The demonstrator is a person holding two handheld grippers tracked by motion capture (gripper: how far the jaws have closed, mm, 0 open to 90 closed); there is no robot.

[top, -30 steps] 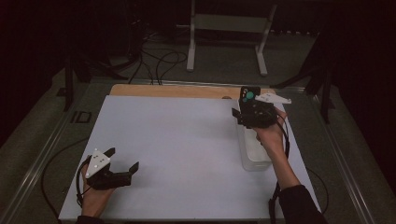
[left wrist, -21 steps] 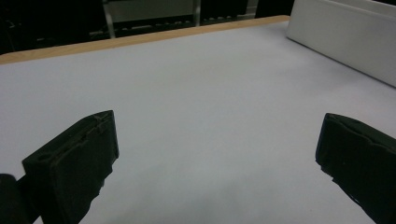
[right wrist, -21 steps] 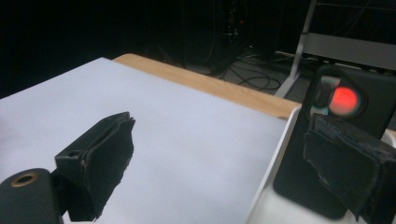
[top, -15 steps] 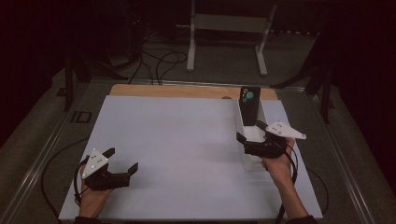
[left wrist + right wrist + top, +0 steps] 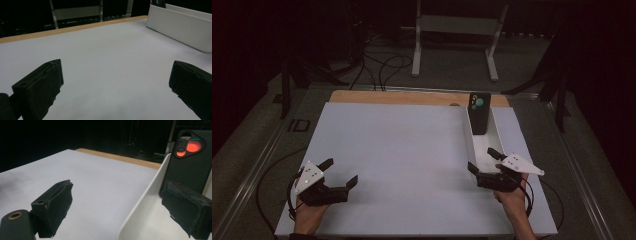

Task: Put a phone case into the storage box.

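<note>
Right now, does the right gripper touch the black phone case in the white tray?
Apart. In the high view, the right gripper is open at the near end of the white tray, while the black phone case stands at the far end, with bare tray floor between them.

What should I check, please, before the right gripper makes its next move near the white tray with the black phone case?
1. Right gripper open: ok, its jaws stand wide apart and hold nothing.
2. Black phone case placed: ok, it stands upright at the far end of the white tray.
3. Right gripper apart from the case: ok, it is at the tray's near end.
4. Tray wall between the jaws: not ok, the right gripper view shows the wall between them, so a closing move may clamp it.
5. Left gripper out of the way: ok, open, over bare table.
6. Case stable: cannot tell.
</note>
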